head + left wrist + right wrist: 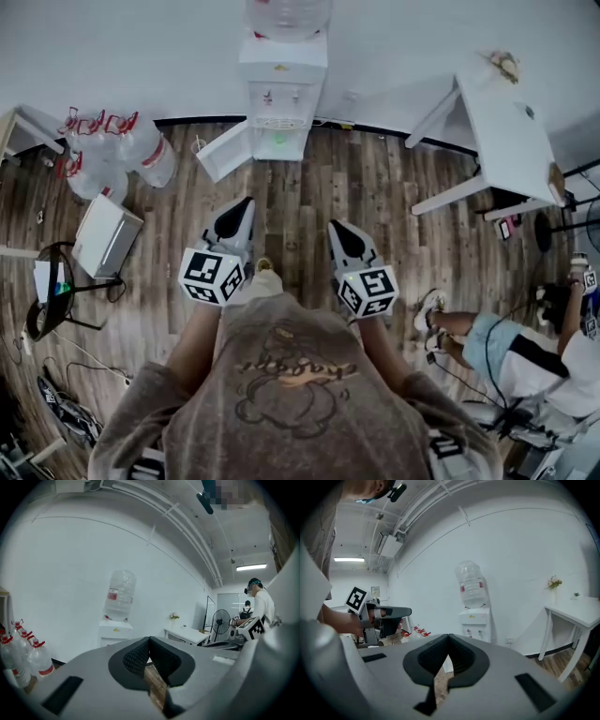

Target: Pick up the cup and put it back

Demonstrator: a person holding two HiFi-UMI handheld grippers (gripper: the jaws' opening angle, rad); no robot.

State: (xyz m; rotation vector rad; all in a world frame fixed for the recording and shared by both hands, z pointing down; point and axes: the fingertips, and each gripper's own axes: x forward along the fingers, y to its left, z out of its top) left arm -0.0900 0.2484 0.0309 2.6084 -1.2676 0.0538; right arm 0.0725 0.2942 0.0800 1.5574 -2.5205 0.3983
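Left gripper (245, 205) and right gripper (338, 229) fingers pressed together, empty; dispenser (281, 103) carries a bottle (289, 17) (contents unclear).

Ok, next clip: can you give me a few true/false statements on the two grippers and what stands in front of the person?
1. The left gripper and the right gripper are both shut with nothing between the jaws. True.
2. In the head view the spare water bottles stand right of the water dispenser. False: they stand at its left; the white table is at its right.
3. A large bottle sits on top of the water dispenser. True.
4. The dispenser's lower door is shut. False: it hangs open.
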